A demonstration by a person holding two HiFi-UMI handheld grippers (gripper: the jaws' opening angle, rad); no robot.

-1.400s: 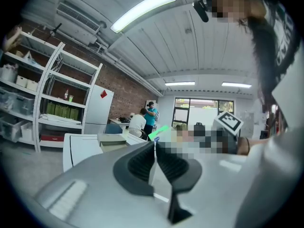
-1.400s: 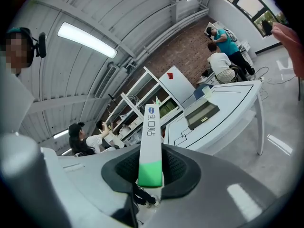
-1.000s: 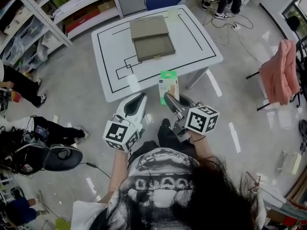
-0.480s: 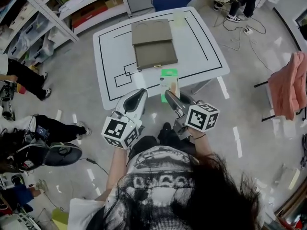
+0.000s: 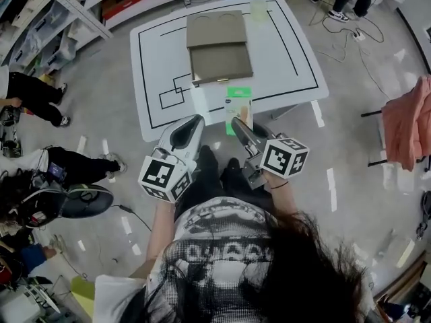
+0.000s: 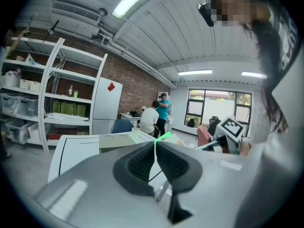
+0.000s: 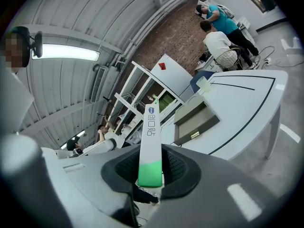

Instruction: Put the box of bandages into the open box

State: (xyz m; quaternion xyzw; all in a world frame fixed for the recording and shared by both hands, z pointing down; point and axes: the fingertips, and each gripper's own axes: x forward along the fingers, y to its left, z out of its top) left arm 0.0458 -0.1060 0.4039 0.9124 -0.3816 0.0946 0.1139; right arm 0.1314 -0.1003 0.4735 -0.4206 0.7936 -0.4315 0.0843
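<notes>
The open olive box (image 5: 220, 62) lies on the white table (image 5: 289, 52), its lid (image 5: 215, 28) folded back on the far side. My right gripper (image 5: 240, 122) is shut on the bandage box (image 5: 238, 108), a green and white carton held upright over the table's near edge. In the right gripper view the bandage box (image 7: 150, 137) stands clamped between both pads of the right gripper (image 7: 151, 169), with the open box (image 7: 194, 120) ahead. My left gripper (image 5: 194, 125) is beside it, shut and empty; its pads meet in the left gripper view (image 6: 155, 151).
A clear cup (image 5: 258, 8) stands at the table's far right. Storage shelves (image 5: 60, 12) run along the left. People and bags (image 5: 40, 180) are on the floor at the left. A chair with pink cloth (image 5: 411, 123) is at the right.
Both grippers and the held bandage box have come forward toward the table; the carton now overlaps the table's near edge. Jaws look unchanged.
</notes>
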